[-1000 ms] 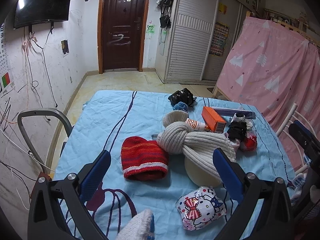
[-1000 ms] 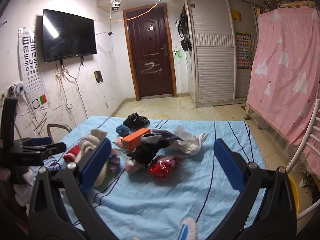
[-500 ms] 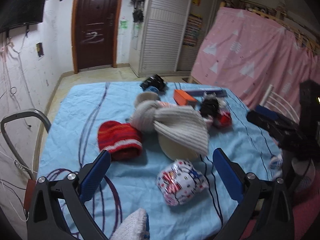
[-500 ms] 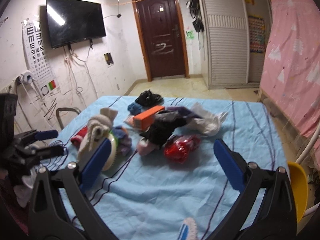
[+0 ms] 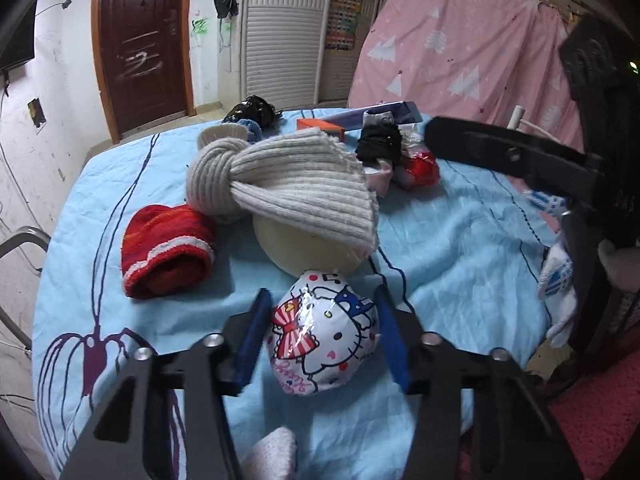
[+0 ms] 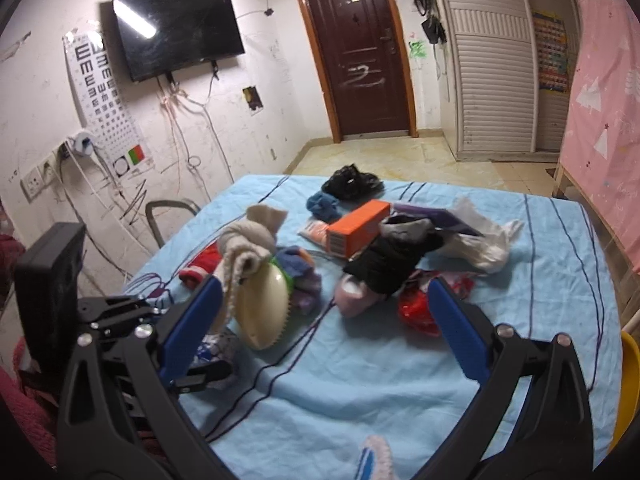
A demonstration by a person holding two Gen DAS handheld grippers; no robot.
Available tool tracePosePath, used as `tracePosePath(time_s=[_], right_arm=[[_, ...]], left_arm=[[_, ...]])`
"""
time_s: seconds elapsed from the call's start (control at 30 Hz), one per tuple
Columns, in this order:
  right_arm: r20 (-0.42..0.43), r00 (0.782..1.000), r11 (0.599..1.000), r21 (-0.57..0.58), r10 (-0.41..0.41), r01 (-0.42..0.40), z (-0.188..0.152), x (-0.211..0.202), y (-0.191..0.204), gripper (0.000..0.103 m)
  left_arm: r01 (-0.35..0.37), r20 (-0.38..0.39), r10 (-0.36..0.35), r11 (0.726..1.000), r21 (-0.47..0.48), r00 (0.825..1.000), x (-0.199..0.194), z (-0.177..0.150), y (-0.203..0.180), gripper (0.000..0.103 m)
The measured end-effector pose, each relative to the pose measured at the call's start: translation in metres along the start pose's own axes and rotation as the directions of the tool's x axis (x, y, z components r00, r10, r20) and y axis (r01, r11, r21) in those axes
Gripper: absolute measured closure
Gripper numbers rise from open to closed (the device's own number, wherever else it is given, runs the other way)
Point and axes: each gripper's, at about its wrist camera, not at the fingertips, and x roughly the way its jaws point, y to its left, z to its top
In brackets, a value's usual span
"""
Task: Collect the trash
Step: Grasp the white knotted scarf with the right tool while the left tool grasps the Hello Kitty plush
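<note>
Crinkly white foil cartoon-cat wrapper (image 5: 324,340) on blue-clothed counter (image 5: 460,240), flanked by just-closing left claw (image 5: 320,336) pads, contact unclear; probably light, slippery, crushable, best pinched across puffed middle; right claw (image 6: 320,320) spread wide, empty.

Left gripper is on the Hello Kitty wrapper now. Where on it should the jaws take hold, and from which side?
Grip the Hello Kitty wrapper across its puffed middle, coming from above and the near edge, as the left gripper already does. Its jaws have just been closing, with the wrapper between them. It lies flat and clear of the cream dish behind, so both sides are free.
</note>
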Motion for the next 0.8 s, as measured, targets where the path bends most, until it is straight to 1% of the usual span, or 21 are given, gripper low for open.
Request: tracePosePath(time_s=[0.03, 0.07, 0.13, 0.27, 0.33, 0.37, 0.4, 0.43, 0.47, 0.5, 0.57, 0.6, 0.63, 0.67, 0.7, 0.8], right_arm=[[-0.008, 1.000, 1.000, -0.005, 0.000, 0.000, 0.000, 0.003, 0.002, 0.005], [-0.017, 1.000, 1.000, -0.007, 0.001, -0.001, 0.000, 0.005, 0.004, 0.005], [-0.029, 1.000, 1.000, -0.021, 0.001, -0.001, 0.002, 0.009, 0.010, 0.005], [-0.027, 1.000, 0.998, -0.061, 0.014, -0.015, 0.013, 0.012, 0.025, 0.005], [-0.036, 0.999, 0.995, -0.091, 0.025, -0.028, 0.020, 0.018, 0.035, 0.006], [-0.045, 0.999, 0.994, -0.104, 0.021, -0.026, 0.022, 0.022, 0.040, 0.010], [-0.059, 0.998, 0.993, -0.118, 0.023, -0.030, 0.024, 0.028, 0.045, 0.015], [-0.077, 0.997, 0.991, -0.127, 0.022, -0.032, 0.026, 0.034, 0.049, 0.024], [-0.104, 0.994, 0.991, -0.133, 0.017, -0.031, 0.028, 0.042, 0.054, 0.031], [-0.121, 0.993, 0.990, -0.136, 0.015, -0.031, 0.027, 0.047, 0.056, 0.034], [-0.157, 0.988, 0.989, -0.144, 0.003, -0.026, 0.026, 0.059, 0.061, 0.044], [-0.174, 0.985, 0.989, -0.148, -0.006, -0.021, 0.026, 0.066, 0.064, 0.056], [-0.177, 0.984, 0.989, -0.149, -0.011, -0.016, 0.024, 0.069, 0.065, 0.064], [-0.180, 0.984, 0.989, -0.149, -0.014, -0.013, 0.023, 0.071, 0.065, 0.080], [-0.179, 0.984, 0.988, -0.153, -0.010, -0.018, 0.022, 0.071, 0.067, 0.088], [-0.162, 0.987, 0.987, -0.158, -0.006, -0.020, 0.023, 0.070, 0.068, 0.092]], left_arm=[[0.008, 0.012, -0.008, 1.000, 0.000, 1.000, -0.002, -0.002, 0.001, 0.068], [0.006, 0.024, -0.006, 1.000, 0.000, 1.000, -0.005, -0.004, 0.002, 0.069], [0.003, 0.045, -0.002, 1.000, -0.009, 0.999, -0.010, -0.006, 0.007, 0.069], [0.004, 0.087, 0.001, 0.998, -0.063, 0.996, -0.026, -0.008, 0.027, 0.069], [0.007, 0.108, 0.002, 0.997, -0.083, 0.994, -0.032, -0.010, 0.035, 0.069], [0.005, 0.115, 0.006, 0.996, -0.092, 0.993, -0.035, -0.010, 0.038, 0.069], [0.002, 0.122, 0.010, 0.995, -0.098, 0.993, -0.037, -0.011, 0.041, 0.069], [0.003, 0.128, 0.011, 0.994, -0.107, 0.992, -0.039, -0.013, 0.045, 0.069], [0.004, 0.130, 0.011, 0.993, -0.116, 0.991, -0.040, -0.013, 0.049, 0.069], [0.002, 0.130, 0.014, 0.992, -0.124, 0.991, -0.041, -0.014, 0.052, 0.069], [0.004, 0.134, 0.015, 0.991, -0.137, 0.991, -0.043, -0.017, 0.058, 0.069], [0.006, 0.135, 0.014, 0.990, -0.142, 0.991, -0.043, -0.017, 0.060, 0.069], [0.005, 0.136, 0.015, 0.989, -0.146, 0.991, -0.044, -0.018, 0.061, 0.069], [0.006, 0.138, 0.015, 0.989, -0.149, 0.990, -0.044, -0.018, 0.063, 0.069], [0.008, 0.139, 0.013, 0.988, -0.152, 0.990, -0.043, -0.018, 0.066, 0.069], [0.009, 0.139, 0.013, 0.987, -0.160, 0.990, -0.044, -0.018, 0.070, 0.069]])
